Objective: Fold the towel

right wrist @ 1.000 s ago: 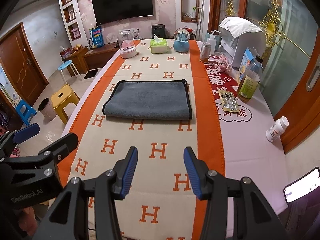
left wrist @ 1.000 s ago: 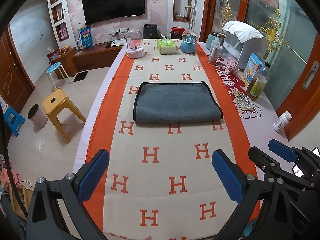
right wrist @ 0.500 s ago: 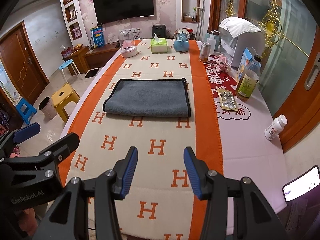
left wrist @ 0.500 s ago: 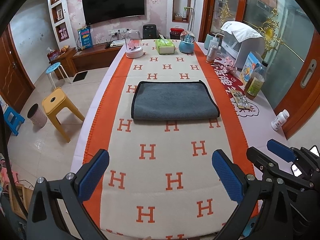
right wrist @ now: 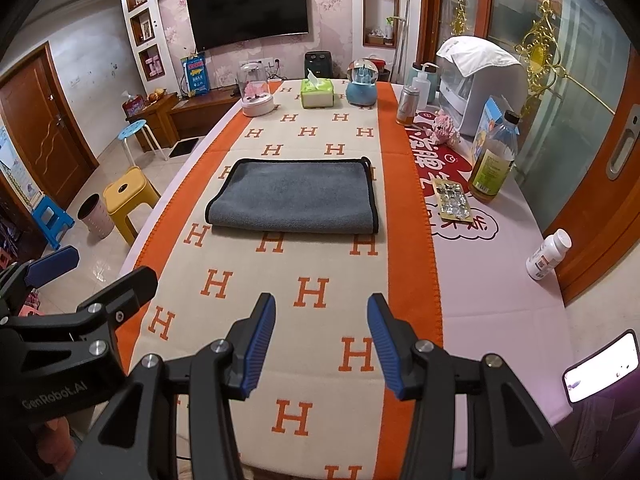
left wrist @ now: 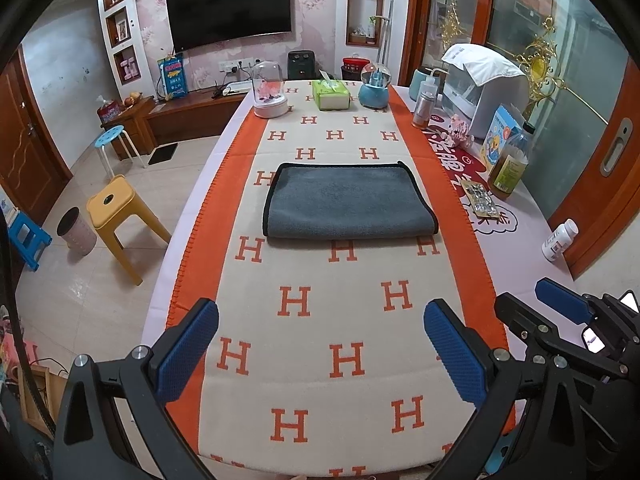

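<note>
A grey towel [left wrist: 349,201] with black trim lies folded flat on the orange and cream H-pattern cloth [left wrist: 340,320], mid-table; it also shows in the right wrist view [right wrist: 295,197]. My left gripper [left wrist: 320,344] is open and empty, held above the near end of the table, well short of the towel. My right gripper [right wrist: 320,336] is open and empty, also near the table's front end. Each gripper shows at the edge of the other's view: the right one [left wrist: 560,312], the left one [right wrist: 80,276].
Along the right side stand an oil bottle [right wrist: 492,160], a blister pack [right wrist: 452,202], a white pill bottle [right wrist: 548,254] and a covered appliance [right wrist: 480,84]. A tissue box [right wrist: 317,94], snow globe [right wrist: 362,86] and glass dome [right wrist: 256,94] line the far end. Stools [left wrist: 120,216] stand left.
Both grippers have drawn back a little from the towel toward the near end of the table; the towel looks slightly farther away. Both stay open; the towel has not moved.
</note>
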A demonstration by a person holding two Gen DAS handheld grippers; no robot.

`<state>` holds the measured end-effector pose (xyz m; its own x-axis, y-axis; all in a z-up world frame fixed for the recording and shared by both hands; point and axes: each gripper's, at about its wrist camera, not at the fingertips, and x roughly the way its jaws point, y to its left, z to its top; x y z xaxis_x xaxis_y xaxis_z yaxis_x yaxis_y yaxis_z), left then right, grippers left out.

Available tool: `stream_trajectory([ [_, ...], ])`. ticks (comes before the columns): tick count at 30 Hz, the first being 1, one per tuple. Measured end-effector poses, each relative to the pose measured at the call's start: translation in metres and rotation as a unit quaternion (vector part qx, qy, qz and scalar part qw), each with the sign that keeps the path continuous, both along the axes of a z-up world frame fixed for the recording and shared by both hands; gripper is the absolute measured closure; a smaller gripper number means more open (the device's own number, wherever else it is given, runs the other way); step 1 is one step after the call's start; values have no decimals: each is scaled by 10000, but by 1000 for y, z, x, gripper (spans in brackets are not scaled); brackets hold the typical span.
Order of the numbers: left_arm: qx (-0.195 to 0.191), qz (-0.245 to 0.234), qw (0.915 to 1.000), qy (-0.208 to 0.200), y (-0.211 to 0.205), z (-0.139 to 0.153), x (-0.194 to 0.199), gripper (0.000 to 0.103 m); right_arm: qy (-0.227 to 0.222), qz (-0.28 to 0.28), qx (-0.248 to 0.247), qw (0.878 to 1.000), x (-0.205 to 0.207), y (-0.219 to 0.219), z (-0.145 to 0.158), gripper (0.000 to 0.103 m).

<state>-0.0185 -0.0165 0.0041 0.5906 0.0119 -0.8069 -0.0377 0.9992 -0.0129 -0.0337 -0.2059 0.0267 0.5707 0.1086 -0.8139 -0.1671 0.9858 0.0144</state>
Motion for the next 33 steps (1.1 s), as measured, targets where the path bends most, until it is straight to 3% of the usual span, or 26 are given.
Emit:
stream_trajectory([
  [33, 71, 111, 9999, -5, 6, 2, 0, 1, -37, 4, -5, 10000, 2, 0, 5, 55],
])
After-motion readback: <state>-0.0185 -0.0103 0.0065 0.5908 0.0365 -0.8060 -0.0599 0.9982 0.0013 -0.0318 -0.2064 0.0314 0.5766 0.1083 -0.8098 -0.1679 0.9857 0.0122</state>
